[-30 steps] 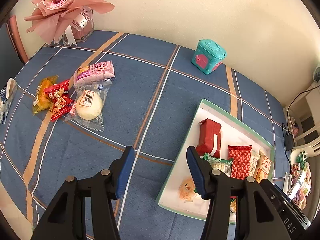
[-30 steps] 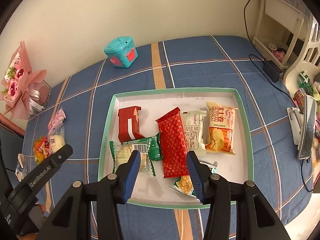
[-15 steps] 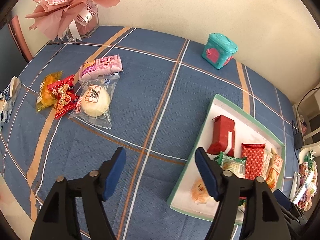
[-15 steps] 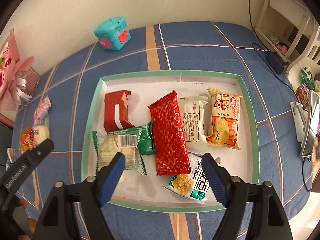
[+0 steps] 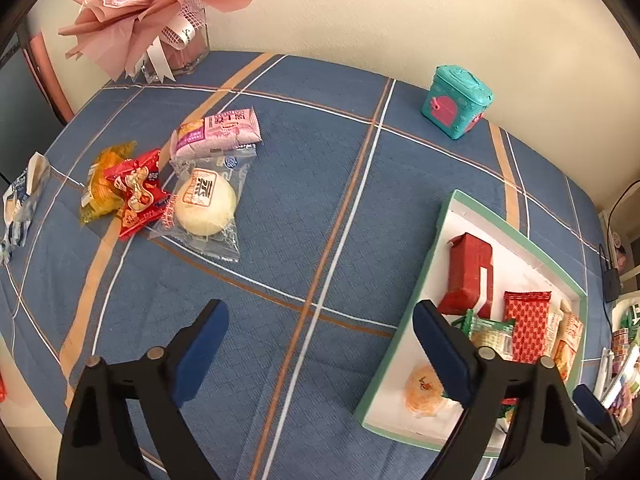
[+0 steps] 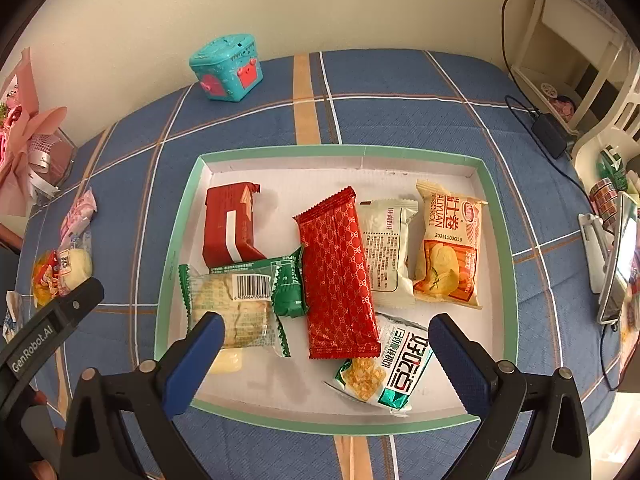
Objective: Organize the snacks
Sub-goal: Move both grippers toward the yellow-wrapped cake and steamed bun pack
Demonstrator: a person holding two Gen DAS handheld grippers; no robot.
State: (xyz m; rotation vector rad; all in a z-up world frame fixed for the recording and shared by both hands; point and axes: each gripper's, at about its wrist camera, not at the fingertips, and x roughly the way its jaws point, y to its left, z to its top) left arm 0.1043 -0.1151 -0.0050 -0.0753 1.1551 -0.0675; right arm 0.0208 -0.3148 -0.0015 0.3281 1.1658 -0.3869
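**Both grippers released over the snacks**

The right hand-held gripper (image 6: 322, 338) hovers over the green-rimmed tray (image 6: 340, 151) of snack packets, its jaws just opened and empty. The left hand-held gripper (image 5: 320, 326), likewise just opened, hangs above the blue table (image 5: 304, 184); loose snacks (image 5: 204, 200) lie well apart.

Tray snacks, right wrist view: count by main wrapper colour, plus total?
Red: 2, carton and long bar
Green: 2, cracker pack and corner pack
White: 1
Orange-yellow: 1
Total: 6, in the tray
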